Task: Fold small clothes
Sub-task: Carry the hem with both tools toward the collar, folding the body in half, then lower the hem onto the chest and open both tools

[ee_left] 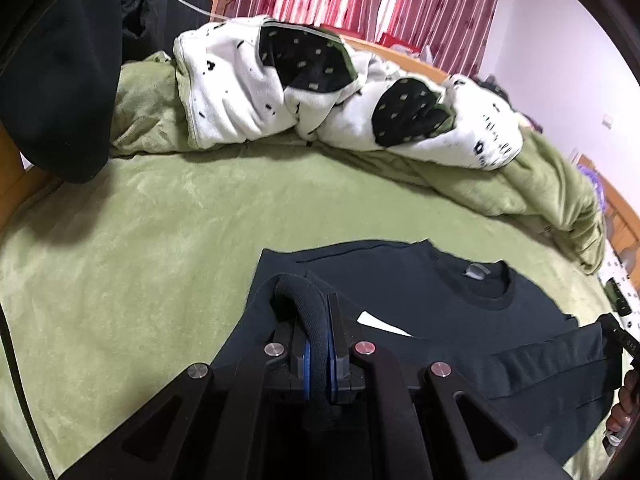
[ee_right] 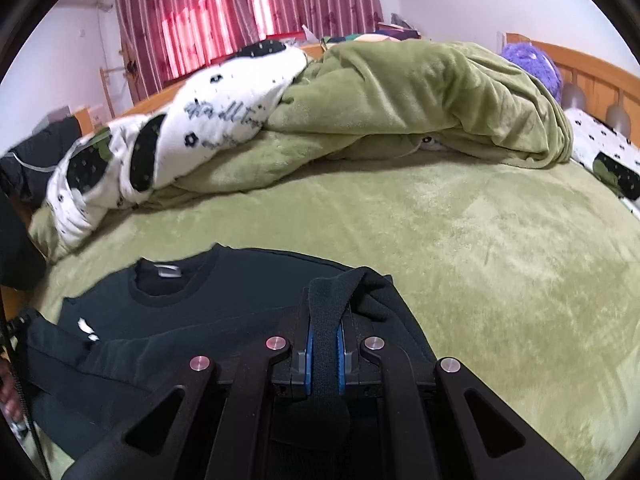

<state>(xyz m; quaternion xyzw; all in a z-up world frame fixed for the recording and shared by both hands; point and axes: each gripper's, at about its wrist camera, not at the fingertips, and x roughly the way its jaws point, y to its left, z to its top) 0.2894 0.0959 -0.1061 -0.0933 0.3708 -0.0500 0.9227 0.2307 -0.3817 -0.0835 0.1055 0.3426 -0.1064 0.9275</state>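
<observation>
A small dark navy sweatshirt (ee_left: 420, 292) lies on the green bed cover (ee_left: 160, 240), neck hole and grey label facing up. My left gripper (ee_left: 318, 344) is shut on the ribbed hem of the sweatshirt at its left side, holding it lifted over the body. In the right wrist view the same sweatshirt (ee_right: 200, 304) lies at lower left. My right gripper (ee_right: 324, 344) is shut on the ribbed hem at the right side, also lifted. The right gripper's tip (ee_left: 616, 336) shows at the far right of the left wrist view.
A rumpled green blanket (ee_right: 420, 96) and a white, black-patched quilt (ee_left: 248, 96) are piled along the far side of the bed. A wooden headboard (ee_right: 592, 68) stands at right. Red curtains (ee_right: 248, 8) hang behind. Dark clothing (ee_left: 60, 72) hangs at far left.
</observation>
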